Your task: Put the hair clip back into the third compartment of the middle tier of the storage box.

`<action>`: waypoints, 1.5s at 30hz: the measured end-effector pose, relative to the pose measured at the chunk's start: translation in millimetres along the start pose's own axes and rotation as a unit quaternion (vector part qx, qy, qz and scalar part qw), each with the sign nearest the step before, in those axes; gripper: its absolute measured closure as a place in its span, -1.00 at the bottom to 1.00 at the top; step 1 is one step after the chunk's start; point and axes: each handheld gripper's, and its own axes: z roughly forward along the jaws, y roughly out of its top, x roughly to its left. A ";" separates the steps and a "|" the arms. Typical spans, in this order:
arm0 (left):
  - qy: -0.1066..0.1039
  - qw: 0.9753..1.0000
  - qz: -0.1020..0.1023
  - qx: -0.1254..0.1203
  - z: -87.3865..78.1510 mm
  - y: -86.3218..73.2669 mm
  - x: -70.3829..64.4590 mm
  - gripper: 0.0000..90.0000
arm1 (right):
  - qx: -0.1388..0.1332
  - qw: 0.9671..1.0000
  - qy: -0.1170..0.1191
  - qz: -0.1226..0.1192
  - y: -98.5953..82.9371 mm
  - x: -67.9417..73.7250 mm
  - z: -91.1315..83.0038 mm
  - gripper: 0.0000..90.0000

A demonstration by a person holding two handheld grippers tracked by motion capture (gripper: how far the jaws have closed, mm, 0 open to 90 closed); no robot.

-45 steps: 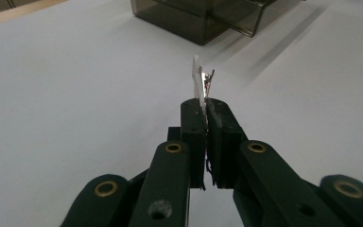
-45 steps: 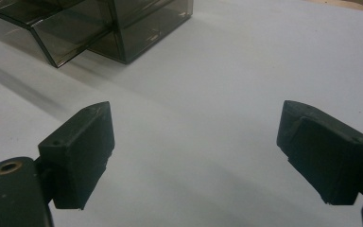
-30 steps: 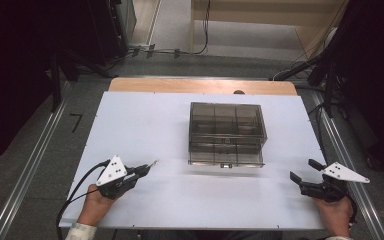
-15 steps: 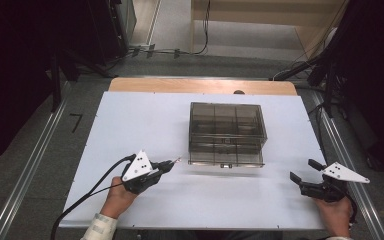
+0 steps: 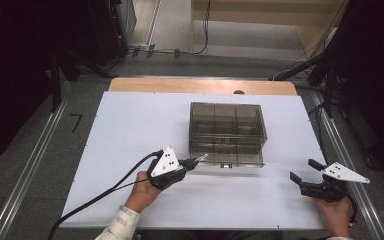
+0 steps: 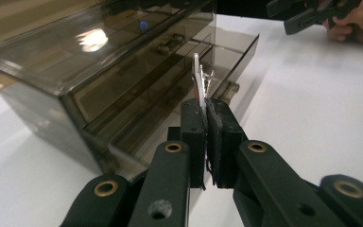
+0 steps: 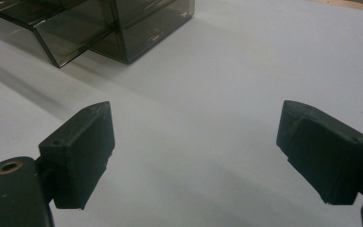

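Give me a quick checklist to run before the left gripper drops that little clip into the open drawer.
1. Clip held: ok. The left gripper is shut on the small white clip.
2. Drawer open: ok. The bottom drawer of the smoky plastic drawer box is pulled out.
3. Clip over the drawer: cannot tell; it sits at the drawer's left front corner.
4. Drawer contents: cannot tell through the tinted plastic.
5. Other hand out of the way: ok. The right gripper is open, well right of the box.
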 end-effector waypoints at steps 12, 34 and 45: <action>-0.023 1.000 0.011 -0.006 57.4 32.3 -26.2 0.92 | -0.001 1.000 0.000 0.000 -0.2 0.2 -0.3 -0.76; -0.007 1.000 -0.009 0.019 134.5 53.9 -42.3 0.92 | -0.004 1.000 0.003 -0.001 -0.3 -0.1 -0.4 -0.76; 0.002 0.999 -0.012 0.035 146.5 49.1 -42.5 0.91 | -0.003 1.000 0.004 0.000 -0.3 -0.2 -0.4 -0.76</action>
